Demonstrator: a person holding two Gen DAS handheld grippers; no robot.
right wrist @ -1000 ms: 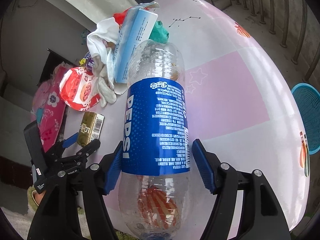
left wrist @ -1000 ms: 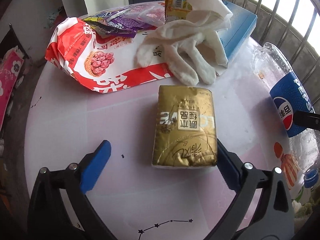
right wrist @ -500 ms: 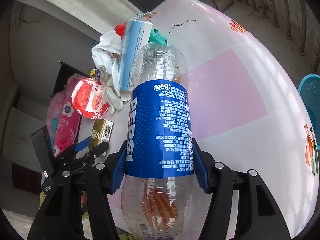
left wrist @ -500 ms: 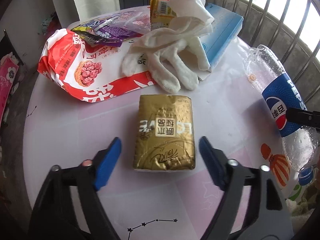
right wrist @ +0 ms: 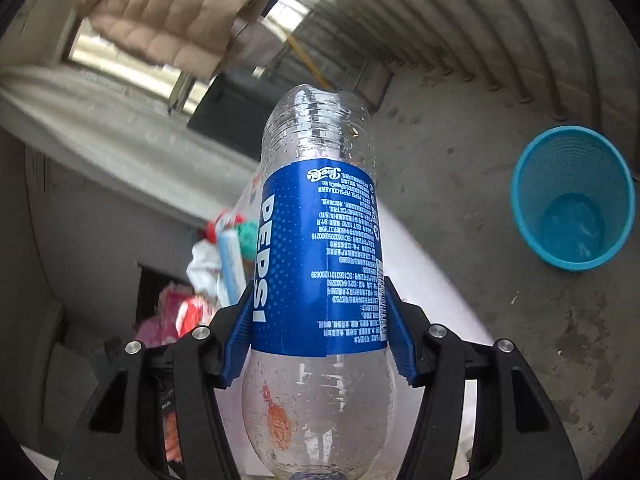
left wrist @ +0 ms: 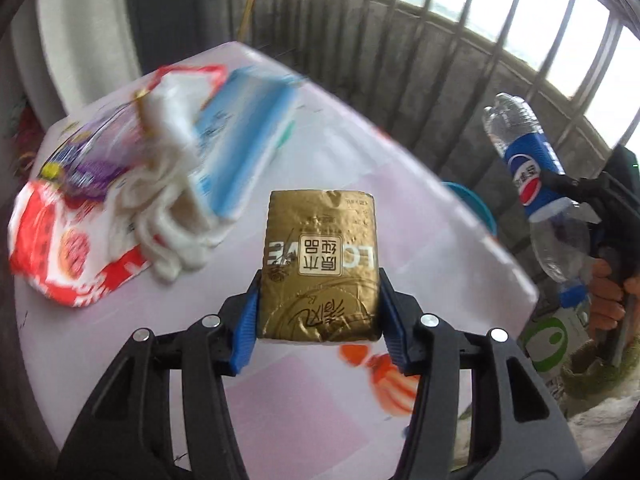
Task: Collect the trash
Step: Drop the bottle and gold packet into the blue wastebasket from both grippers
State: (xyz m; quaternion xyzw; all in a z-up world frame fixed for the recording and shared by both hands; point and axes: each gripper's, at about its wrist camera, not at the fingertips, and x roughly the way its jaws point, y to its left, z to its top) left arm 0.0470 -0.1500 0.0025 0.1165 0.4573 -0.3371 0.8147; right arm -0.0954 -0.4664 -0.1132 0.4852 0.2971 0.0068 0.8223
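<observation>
A gold foil tissue pack (left wrist: 320,240) hangs above the pink table (left wrist: 360,140). My left gripper (left wrist: 319,294) has both blue pads pressed on its sides, and its jaws are still closing. An empty clear Pepsi bottle (right wrist: 316,248) with a blue label sits in my right gripper (right wrist: 319,300), whose pads clamp the label from both sides. The bottle points out past the table edge over the concrete floor. In the left wrist view the same bottle (left wrist: 532,172) is held up at the right, with a hand (left wrist: 608,292) below it.
A blue mesh basket (right wrist: 572,200) stands on the floor to the right of the table. White gloves (left wrist: 172,200), a blue box (left wrist: 240,148), a red snack bag (left wrist: 60,248) and a purple wrapper (left wrist: 88,160) lie on the table's far left. Window bars run behind.
The left jaws came together on the gold pack and raised it off the table. The right gripper closed on the bottle, lifted it and swung it out over the floor near the basket.
</observation>
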